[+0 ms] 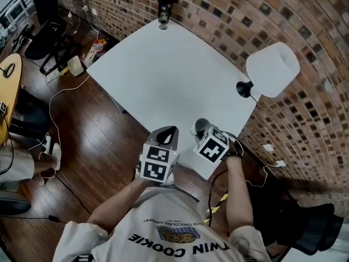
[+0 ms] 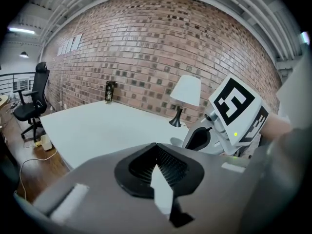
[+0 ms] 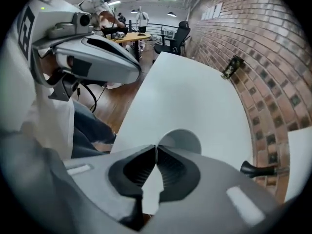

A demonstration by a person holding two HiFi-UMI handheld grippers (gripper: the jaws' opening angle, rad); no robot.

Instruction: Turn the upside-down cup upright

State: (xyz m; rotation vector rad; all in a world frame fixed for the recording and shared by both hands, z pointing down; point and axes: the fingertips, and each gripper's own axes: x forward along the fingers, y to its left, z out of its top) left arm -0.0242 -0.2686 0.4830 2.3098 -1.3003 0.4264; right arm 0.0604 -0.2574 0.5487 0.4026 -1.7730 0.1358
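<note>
A small grey cup [image 1: 200, 127] sits at the near right corner of the white table [image 1: 163, 75], its mouth showing as a pale ring towards me. My right gripper [image 1: 205, 135] points steeply down at it with its jaws shut on the cup's edge. In the right gripper view the cup [image 3: 181, 139] shows as a grey round just past the closed tips [image 3: 156, 148]. My left gripper [image 1: 167, 131] hovers at the table's near edge, left of the cup, apart from it. Its jaws [image 2: 156, 146] are shut with nothing between them.
A dark tumbler [image 1: 165, 9] stands at the table's far edge. A white-shaded lamp [image 1: 271, 69] on a black base [image 1: 244, 88] stands at the right edge by the brick wall. Left of the table are wooden floor, cables and a black office chair [image 1: 44, 21].
</note>
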